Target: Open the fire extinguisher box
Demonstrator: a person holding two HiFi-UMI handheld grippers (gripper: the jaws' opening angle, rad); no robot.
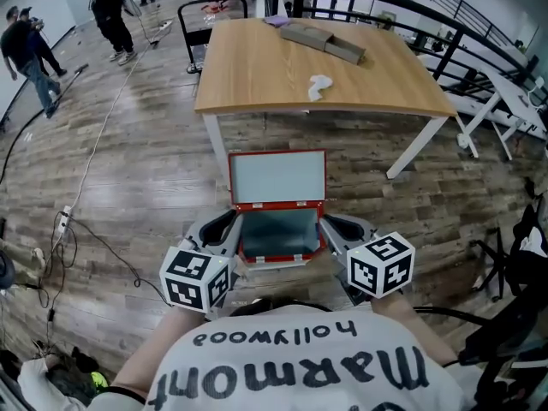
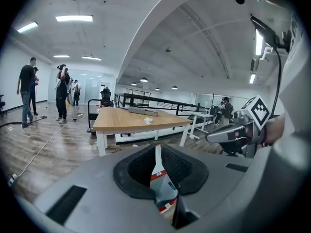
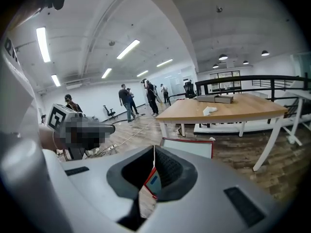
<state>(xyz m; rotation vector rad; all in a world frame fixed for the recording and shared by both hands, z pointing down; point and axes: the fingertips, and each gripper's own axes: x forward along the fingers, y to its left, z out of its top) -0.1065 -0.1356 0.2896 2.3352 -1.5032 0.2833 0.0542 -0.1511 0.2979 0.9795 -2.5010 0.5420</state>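
The fire extinguisher box (image 1: 278, 232), red with a pale inside, sits on the wooden floor (image 1: 128, 187) directly in front of the person and slightly ahead of both claws. Its long axis runs left to right across the head view. Its lid (image 1: 278, 176) is already up, hinged along the far long edge and leaning a little away toward the wooden surface (image 1: 282, 67) beyond.

The left claw (image 2: 156, 150) lies just beside the box's left short end. The right claw (image 3: 154, 152) lies just beside the right short end. Both angle inward and downward, so the box lies between them, about equally near to each. No view shows whether either tip touches the box wall.

The left claw's jaws are drawn in to a bare slit and the right claw's are pressed together. Neither is plainly pinching anything, and the box shows only beyond them. Since the lid is raised, the opening looks done. Any next move would probably be straight back from the two ends.
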